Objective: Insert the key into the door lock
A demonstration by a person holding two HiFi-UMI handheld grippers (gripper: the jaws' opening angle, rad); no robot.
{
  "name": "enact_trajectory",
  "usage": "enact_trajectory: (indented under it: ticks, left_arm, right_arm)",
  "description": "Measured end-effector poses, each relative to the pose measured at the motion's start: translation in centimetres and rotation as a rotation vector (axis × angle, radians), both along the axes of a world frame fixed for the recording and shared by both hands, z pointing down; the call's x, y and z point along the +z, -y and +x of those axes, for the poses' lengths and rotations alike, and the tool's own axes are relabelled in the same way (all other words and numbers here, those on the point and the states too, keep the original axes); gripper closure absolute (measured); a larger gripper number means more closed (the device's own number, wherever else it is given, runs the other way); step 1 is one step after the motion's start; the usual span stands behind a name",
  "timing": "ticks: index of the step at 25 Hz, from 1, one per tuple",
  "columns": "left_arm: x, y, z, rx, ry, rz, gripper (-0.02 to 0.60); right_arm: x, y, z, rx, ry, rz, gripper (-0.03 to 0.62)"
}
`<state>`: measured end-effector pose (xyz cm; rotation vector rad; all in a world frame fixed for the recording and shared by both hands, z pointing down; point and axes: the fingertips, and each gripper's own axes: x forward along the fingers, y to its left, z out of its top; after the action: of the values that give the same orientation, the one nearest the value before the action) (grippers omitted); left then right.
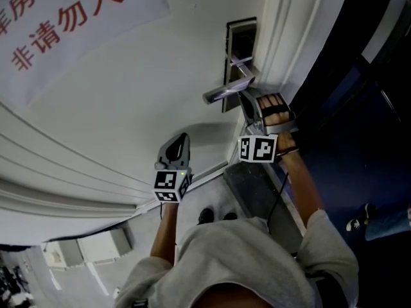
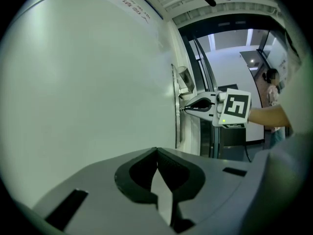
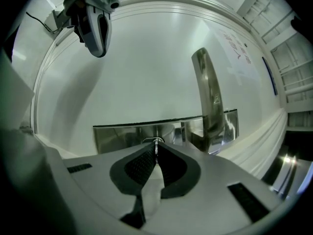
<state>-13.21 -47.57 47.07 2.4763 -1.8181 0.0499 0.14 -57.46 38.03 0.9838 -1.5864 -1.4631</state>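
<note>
The steel lock plate [image 1: 239, 50] with its lever handle [image 1: 226, 91] sits at the edge of the white door [image 1: 141, 101]. My right gripper [image 1: 246, 102] points at the plate just below the handle. It is shut on a thin metal key [image 3: 156, 146], whose tip meets the round keyhole [image 3: 152, 141] in the lock plate [image 3: 122, 133]; how deep it sits I cannot tell. From the left gripper view, the right gripper [image 2: 188, 108] touches the lock plate [image 2: 175, 106]. My left gripper [image 1: 183, 137] hangs shut and empty to the left, facing the bare door.
The lever handle [image 3: 209, 97] juts out just right of the key. A paper notice with red characters [image 1: 58, 24] is stuck on the door. The white door frame [image 1: 289, 37] runs along the right, with dark floor [image 1: 359, 140] beyond it. A person [image 2: 272, 94] stands in the far corridor.
</note>
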Motion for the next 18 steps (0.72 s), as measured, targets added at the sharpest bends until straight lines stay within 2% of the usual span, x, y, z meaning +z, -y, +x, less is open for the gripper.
enact_trajectory:
  ticks: [12,15,16,18]
  left_arm:
    - [0.01,-0.09,0.08,0.004,-0.001,0.000,0.563]
    - [-0.17,-0.20,0.20,0.005,0.003,0.003,0.563]
    - [-0.23,-0.24,0.24,0.005,0.003,0.004,0.563]
    - [-0.29,-0.31,0.27,0.005,0.004,0.005,0.563]
  right_arm:
    - [0.04,0.26,-0.26,-0.007,0.001,0.005,0.565]
    - [0.45,0.13,-0.31,-0.021,0.000,-0.019,0.564]
    - [0.68,0.10,-0.34,-0.026,0.002,-0.039,0.545]
    - [0.94,0.06,-0.42,-0.036,0.007,-0.079,0.432]
